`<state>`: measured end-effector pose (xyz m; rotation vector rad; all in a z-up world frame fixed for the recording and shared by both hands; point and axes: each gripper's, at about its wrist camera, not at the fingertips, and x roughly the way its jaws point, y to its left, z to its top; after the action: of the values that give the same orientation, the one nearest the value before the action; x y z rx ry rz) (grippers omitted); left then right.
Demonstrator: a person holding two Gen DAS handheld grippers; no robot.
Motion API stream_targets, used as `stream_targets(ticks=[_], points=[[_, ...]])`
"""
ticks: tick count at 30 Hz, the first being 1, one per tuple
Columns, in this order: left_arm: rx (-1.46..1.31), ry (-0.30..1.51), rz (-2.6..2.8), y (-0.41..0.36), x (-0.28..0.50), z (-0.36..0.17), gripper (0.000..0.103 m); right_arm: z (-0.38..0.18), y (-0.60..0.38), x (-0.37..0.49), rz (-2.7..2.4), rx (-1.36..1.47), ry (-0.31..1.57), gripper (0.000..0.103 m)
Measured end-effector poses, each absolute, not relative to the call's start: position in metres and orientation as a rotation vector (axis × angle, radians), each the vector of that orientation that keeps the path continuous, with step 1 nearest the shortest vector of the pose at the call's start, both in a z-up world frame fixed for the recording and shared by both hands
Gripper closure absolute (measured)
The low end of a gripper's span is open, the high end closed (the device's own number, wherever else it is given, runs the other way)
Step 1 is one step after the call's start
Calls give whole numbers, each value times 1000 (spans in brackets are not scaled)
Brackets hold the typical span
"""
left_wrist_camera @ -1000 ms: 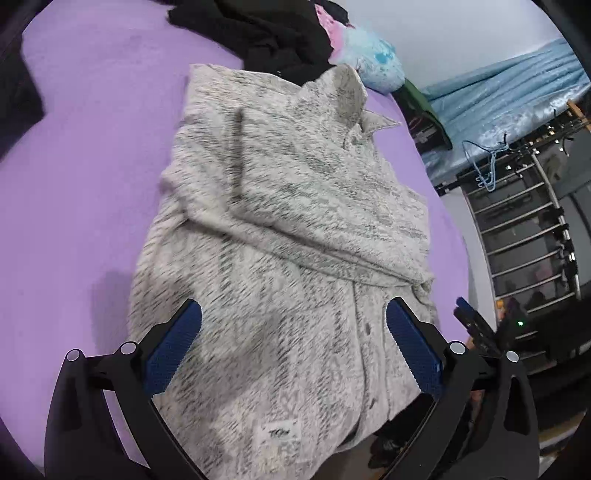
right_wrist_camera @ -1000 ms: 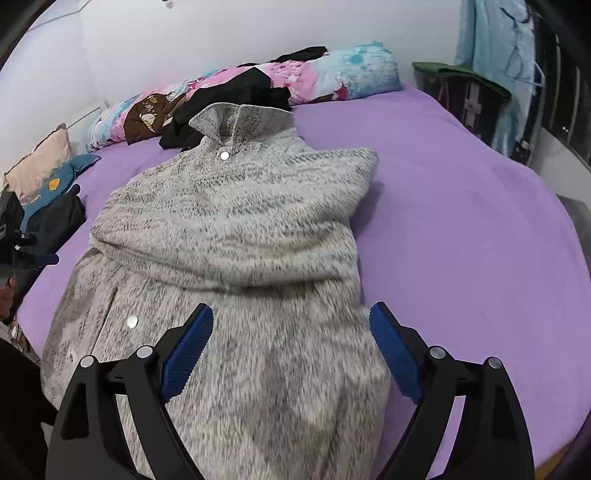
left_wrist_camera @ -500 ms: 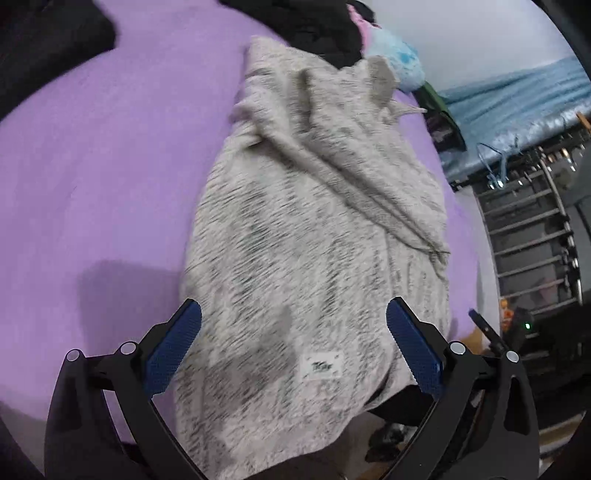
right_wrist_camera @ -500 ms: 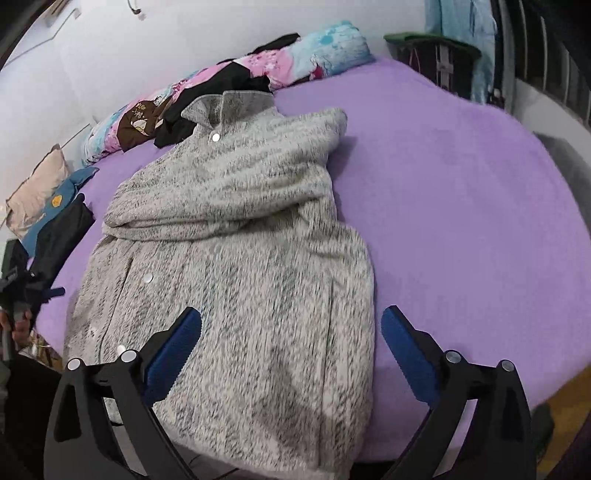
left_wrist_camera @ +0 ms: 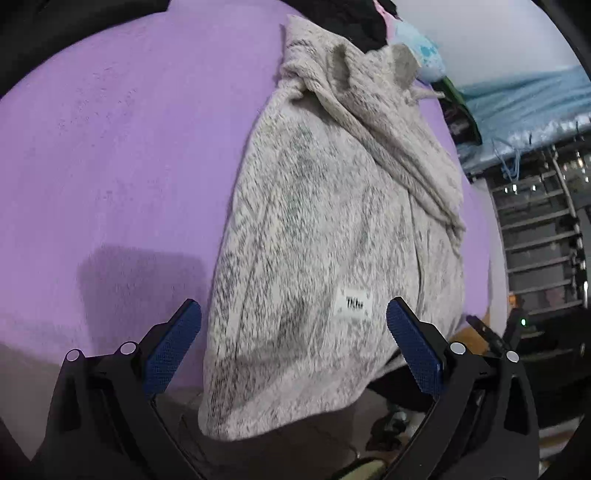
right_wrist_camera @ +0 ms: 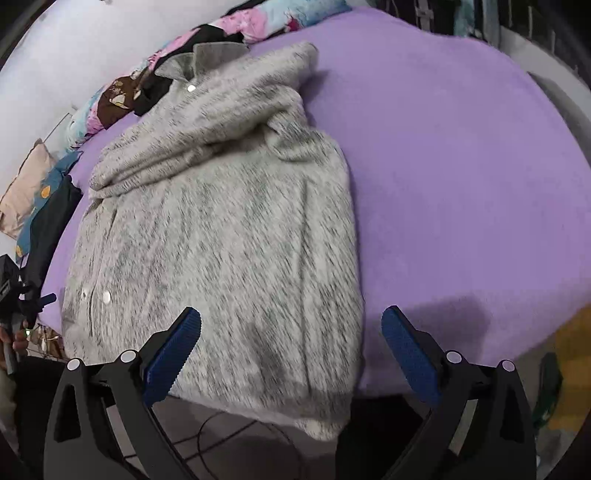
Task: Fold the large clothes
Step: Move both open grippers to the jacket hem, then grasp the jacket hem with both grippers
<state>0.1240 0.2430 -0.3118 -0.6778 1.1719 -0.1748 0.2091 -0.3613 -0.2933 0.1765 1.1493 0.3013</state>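
Note:
A grey heathered knit jacket [left_wrist_camera: 317,229] lies front-up on the purple bed [left_wrist_camera: 122,155], sleeves folded across its chest, its hem hanging over the near bed edge. A white label [left_wrist_camera: 352,303] shows near the hem. In the right wrist view the jacket [right_wrist_camera: 221,229] shows snap buttons and its collar at the far end. My left gripper [left_wrist_camera: 293,339] is open and empty, just above the hem's left part. My right gripper [right_wrist_camera: 291,343] is open and empty, above the hem's right part.
Dark clothes and patterned pillows [right_wrist_camera: 236,26] lie at the bed's far end. A black garment [right_wrist_camera: 51,218] and a cushion [right_wrist_camera: 22,184] sit at the left. A metal rack [left_wrist_camera: 543,236] and blue fabric [left_wrist_camera: 524,99] stand beside the bed. Floor [right_wrist_camera: 236,439] lies below the hem.
Both grippers have pulled back toward the bed's near edge, so the hem and floor now show. Both stay open and empty. The jacket has not moved.

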Motion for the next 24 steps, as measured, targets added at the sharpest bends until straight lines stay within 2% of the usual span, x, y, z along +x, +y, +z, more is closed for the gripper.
stream_targets(ticks=[3, 7, 15, 24], points=[[-628, 1200, -167, 240, 119, -315, 6, -298, -373, 202, 281, 196, 1161, 7], [-690, 1241, -146, 243, 113, -326, 6, -301, -383, 194, 290, 229, 1170, 7], [-678, 1319, -155, 237, 108, -351, 6, -333, -381, 189, 334, 250, 1297, 7], [-646, 1397, -207, 217, 111, -374, 6, -349, -350, 185, 382, 116, 1349, 7]])
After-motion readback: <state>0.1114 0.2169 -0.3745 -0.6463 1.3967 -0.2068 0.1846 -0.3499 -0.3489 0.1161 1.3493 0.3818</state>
